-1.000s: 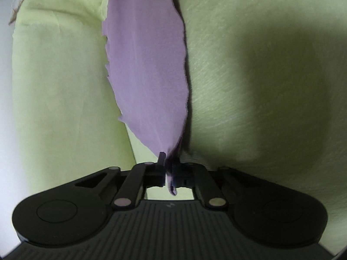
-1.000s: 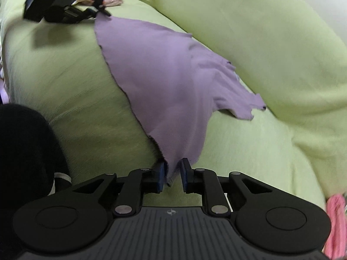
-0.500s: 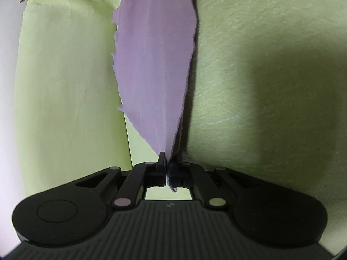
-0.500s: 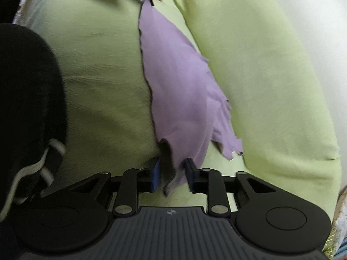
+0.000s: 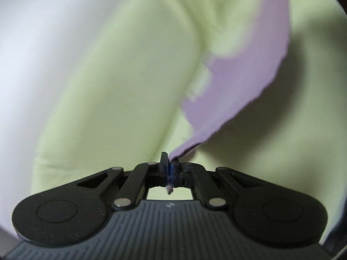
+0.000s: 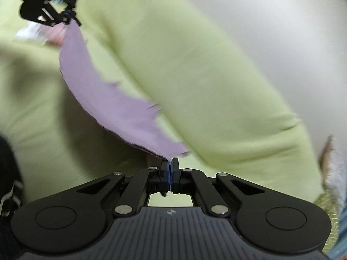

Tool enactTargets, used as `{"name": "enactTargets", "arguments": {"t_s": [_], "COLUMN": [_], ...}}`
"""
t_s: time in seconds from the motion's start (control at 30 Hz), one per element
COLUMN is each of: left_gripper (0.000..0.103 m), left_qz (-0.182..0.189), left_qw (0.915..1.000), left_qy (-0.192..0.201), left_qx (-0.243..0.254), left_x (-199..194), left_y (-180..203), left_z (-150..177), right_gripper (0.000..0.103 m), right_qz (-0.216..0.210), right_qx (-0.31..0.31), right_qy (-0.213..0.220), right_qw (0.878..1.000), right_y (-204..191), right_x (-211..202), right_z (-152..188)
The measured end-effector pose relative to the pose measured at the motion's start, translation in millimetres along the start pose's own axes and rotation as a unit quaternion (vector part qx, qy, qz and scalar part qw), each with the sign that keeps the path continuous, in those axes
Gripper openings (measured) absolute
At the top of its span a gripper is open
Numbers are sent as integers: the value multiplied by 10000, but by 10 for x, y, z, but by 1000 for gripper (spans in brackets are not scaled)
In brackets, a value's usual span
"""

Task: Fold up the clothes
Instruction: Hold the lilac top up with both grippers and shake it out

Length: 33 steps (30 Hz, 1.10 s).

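A thin purple cloth (image 5: 243, 82) with ragged edges hangs stretched between my two grippers above a pale green sofa. My left gripper (image 5: 170, 162) is shut on one corner of it; a small tip of fabric pokes out behind the pads. My right gripper (image 6: 170, 164) is shut on the opposite corner of the purple cloth (image 6: 117, 106). In the right wrist view the left gripper (image 6: 71, 19) shows at the top left, holding the far end. Both views are blurred by motion.
The green sofa seat (image 6: 36, 112) and back cushion (image 6: 195, 71) fill both views, with a white wall (image 6: 271, 21) behind. Pink fabric (image 6: 56, 34) lies at the far end. A dark sleeve (image 6: 8, 173) sits at the left edge. Patterned cloth (image 6: 334, 173) lies at the right.
My right gripper has gone from open around the cloth's corner to shut on it. Both grippers have swung, and the cloth now spans between them lifted off the seat.
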State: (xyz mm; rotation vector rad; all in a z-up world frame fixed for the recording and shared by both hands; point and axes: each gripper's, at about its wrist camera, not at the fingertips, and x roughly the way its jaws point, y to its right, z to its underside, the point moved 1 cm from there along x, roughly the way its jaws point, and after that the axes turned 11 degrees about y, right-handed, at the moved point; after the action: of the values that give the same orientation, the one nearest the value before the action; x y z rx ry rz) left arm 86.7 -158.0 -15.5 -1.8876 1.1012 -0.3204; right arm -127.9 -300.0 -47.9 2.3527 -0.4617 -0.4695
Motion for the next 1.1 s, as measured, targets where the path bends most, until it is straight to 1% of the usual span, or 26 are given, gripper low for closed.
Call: {"name": "enactTargets", "arguments": {"t_s": [0.1, 0.2, 0.27, 0.33, 0.37, 0.4, 0.5, 0.53, 0.57, 0.63, 0.67, 0.73, 0.8, 0.9, 0.97, 1.03, 1.1], "left_gripper": [0, 0, 0, 0, 0, 0, 0, 0, 0, 0, 0, 3, 3, 3, 3, 3, 3], "left_qz": [-530, -987, -1232, -1399, -1461, -1471, -1410, -1370, -1327, -1301, -1344, -1438, -1641, -2016, -2186, -2191, -2100], "left_qw": [9962, 9875, 9804, 9749, 9727, 9721, 9731, 9745, 9759, 9781, 9789, 9797, 9782, 9718, 9670, 9662, 9691], "left_qy": [494, 941, 1182, 1331, 1373, 1349, 1081, 915, 750, 363, 227, -25, -54, 188, 384, 572, 642], "left_qx": [-488, -786, -980, -1109, -1165, -1234, -1463, -1522, -1564, -1584, -1522, -1397, -1270, -1211, -1253, -1228, -1121], "left_x": [-370, -693, -869, -975, -1005, -969, -737, -591, -441, -180, -29, 260, 411, 427, 362, 266, 179], "left_y": [-428, -821, -1054, -1234, -1333, -1454, -1616, -1643, -1638, -1499, -1497, -1502, -1596, -1810, -1875, -1791, -1533], "left_z": [-453, -897, -1172, -1429, -1551, -1660, -1833, -1833, -1799, -1675, -1662, -1647, -1741, -1970, -2100, -2163, -2127], "right_gripper": [0, 0, 0, 0, 0, 0, 0, 0, 0, 0, 0, 0, 0, 0, 0, 0, 0], "right_qz": [372, 756, 1012, 1228, 1271, 1312, 1212, 1120, 1008, 781, 667, 656, 765, 1163, 1383, 1454, 1441], "right_qx": [99, 126, 36, 9, 51, 94, 311, 386, 458, 602, 673, 703, 882, 875, 875, 962, 1058], "right_qy": [337, 800, 1138, 1385, 1454, 1521, 1380, 1258, 1101, 785, 627, 394, 380, 672, 918, 1059, 1166], "right_qw": [9987, 9938, 9883, 9827, 9812, 9796, 9825, 9850, 9877, 9920, 9935, 9946, 9924, 9871, 9822, 9790, 9770], "right_y": [418, 867, 1159, 1451, 1593, 1736, 2080, 2162, 2203, 2283, 2323, 2396, 2550, 2817, 2981, 3053, 3064], "right_x": [-296, -600, -759, -840, -825, -808, -486, -319, -112, 302, 510, 898, 1151, 1285, 1264, 1204, 1136], "right_z": [-212, -491, -692, -892, -978, -1064, -1221, -1245, -1235, -1215, -1205, -1176, -1215, -1377, -1467, -1436, -1338]}}
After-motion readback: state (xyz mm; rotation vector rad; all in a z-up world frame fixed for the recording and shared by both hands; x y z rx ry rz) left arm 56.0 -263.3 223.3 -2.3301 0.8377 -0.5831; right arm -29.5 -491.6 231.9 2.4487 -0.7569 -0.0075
